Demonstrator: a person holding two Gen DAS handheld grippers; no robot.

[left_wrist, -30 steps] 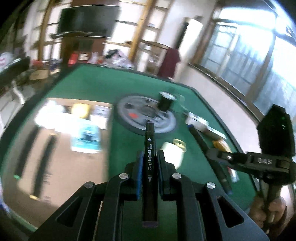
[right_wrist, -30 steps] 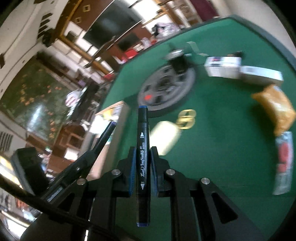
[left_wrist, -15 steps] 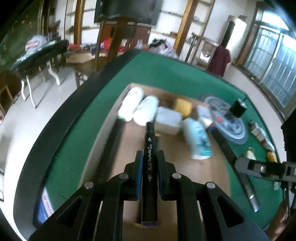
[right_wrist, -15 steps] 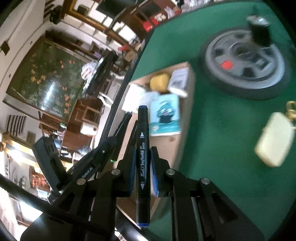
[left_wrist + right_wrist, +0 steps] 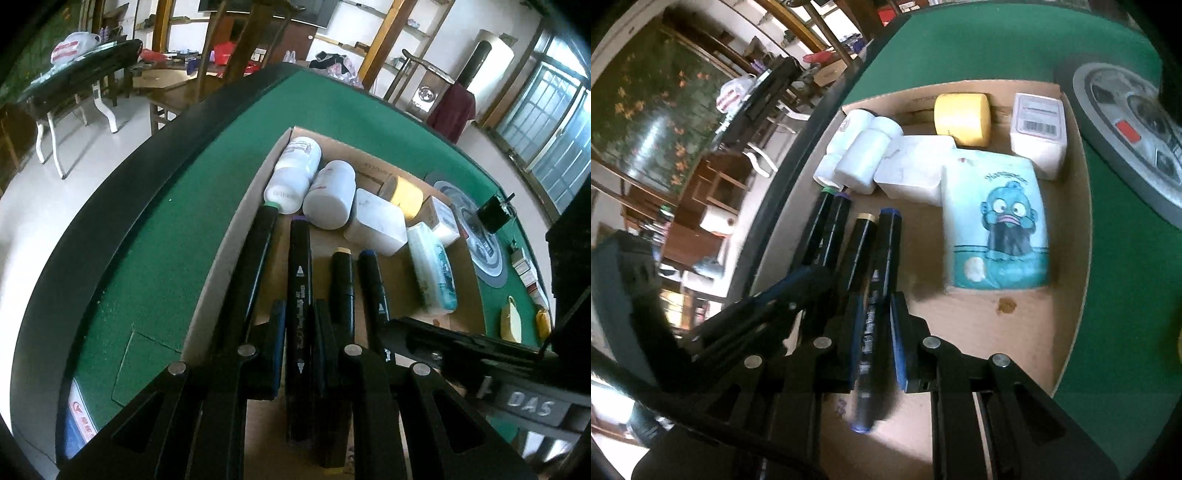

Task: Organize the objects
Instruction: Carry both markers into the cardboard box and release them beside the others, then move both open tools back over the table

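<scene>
My left gripper is shut on a purple-capped black marker, held low over the cardboard tray. My right gripper is shut on a blue-capped black marker, also low over the tray; it shows in the left wrist view too. A green-capped marker and a tan-capped marker lie in the tray beside them, all pointing at the white bottles.
In the tray are two white bottles, a white box, a yellow roll, a labelled box and a tissue pack. A grey weight plate lies on the green table, right of the tray.
Both grippers have swung left from the plate area to the tray and come down, so their markers sit beside the ones lying there. Both stay shut on their markers.
</scene>
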